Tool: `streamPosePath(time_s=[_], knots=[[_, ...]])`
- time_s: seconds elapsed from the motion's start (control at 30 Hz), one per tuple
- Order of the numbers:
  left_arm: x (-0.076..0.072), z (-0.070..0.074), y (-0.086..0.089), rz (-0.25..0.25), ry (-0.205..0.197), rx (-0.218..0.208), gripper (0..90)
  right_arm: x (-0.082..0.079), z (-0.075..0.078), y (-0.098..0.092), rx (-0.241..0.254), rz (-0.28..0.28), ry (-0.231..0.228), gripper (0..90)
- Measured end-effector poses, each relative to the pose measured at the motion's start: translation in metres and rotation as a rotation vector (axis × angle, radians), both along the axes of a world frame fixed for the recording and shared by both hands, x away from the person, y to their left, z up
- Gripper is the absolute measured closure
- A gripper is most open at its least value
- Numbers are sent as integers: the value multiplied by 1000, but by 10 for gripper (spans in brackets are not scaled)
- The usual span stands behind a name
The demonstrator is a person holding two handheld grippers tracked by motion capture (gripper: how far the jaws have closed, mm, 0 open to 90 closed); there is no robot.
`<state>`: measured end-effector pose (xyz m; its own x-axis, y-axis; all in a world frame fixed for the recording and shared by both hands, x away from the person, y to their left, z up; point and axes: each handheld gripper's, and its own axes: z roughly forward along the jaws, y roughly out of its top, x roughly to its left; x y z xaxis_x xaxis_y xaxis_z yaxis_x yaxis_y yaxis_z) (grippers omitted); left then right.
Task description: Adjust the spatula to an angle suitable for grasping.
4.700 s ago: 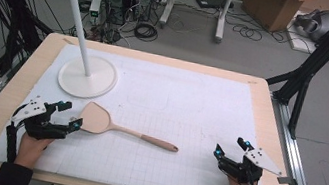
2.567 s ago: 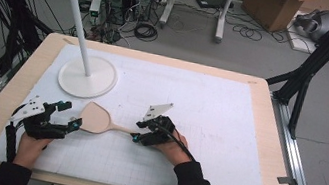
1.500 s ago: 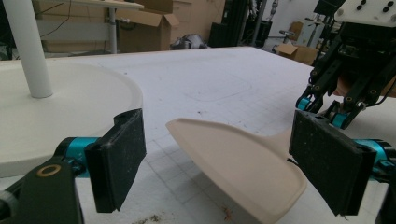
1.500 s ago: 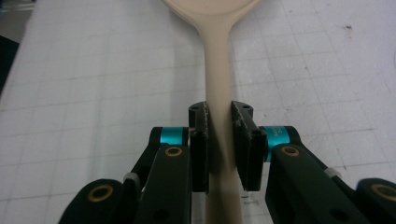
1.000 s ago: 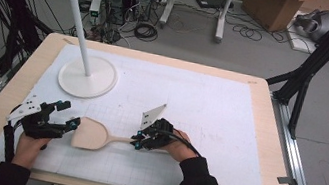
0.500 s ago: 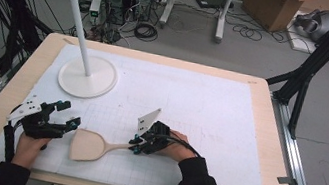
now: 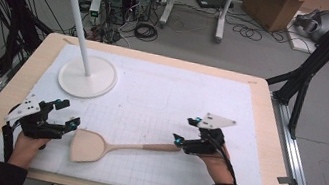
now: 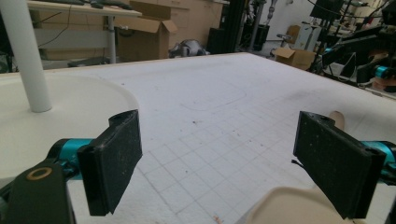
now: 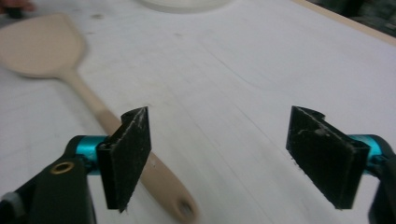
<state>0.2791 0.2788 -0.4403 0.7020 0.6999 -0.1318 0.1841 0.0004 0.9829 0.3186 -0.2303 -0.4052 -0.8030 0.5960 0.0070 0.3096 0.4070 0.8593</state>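
On the white mat near the front edge lies the wooden spatula (image 7: 113, 147), blade just beside the left gripper (image 7: 68, 113), handle running rightward to the right gripper (image 7: 185, 130). Both sets of jaws stand apart; the right's have just been opening, nothing between them.

Pale matt wooden spatula (image 7: 108, 146), white matt gridded mat (image 7: 162, 92), light wooden tabletop (image 7: 271, 110), smooth white lamp base (image 7: 88, 77)

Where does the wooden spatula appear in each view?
High view: wooden spatula lies low on the mat, between the grippers.
Left gripper view: its blade edge at bottom right.
Right gripper view: blade top left, handle running behind the left jaw.
Shared landmark: white lamp base.
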Motion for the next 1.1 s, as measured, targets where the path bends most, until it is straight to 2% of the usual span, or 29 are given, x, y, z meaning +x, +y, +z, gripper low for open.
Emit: streamPosePath(time_s=[0.07,0.17,0.2,0.23,0.3,0.33,0.4,0.5,0.6,0.7,0.8,0.93,1.1], knots=[[0,1,-3,-7,-4,8,158,-7,-5,-18,23,-60,20,199],[0,2,-7,-19,-2,13,159,-19,-10,-39,39,-139,-9,193],[0,3,-9,-22,0,15,159,-19,-10,-39,39,-139,-9,193],[0,5,-10,-33,-1,19,161,-27,-10,-51,53,-192,-44,209],[1,8,-13,-35,-2,24,160,-29,-10,-55,63,-204,-60,226],[2,14,-16,-42,2,39,159,-37,-9,-62,54,-247,-96,223],[3,16,-17,-41,4,42,156,-41,-9,-66,32,-262,-116,216],[4,24,-20,-38,14,35,145,-44,-10,-72,43,-267,-125,215],[5,31,-26,-64,27,64,145,-47,-11,-77,50,-284,-127,206],[6,31,-31,-89,35,86,148,-49,-13,-82,58,-301,-136,198],[7,29,-33,-92,44,85,148,-51,-14,-84,50,-314,-136,191],[6,29,-37,-107,50,96,151,-52,-17,-93,51,-347,-111,170],[8,34,-45,-150,51,114,155,-55,-17,-97,61,-361,-114,166]])
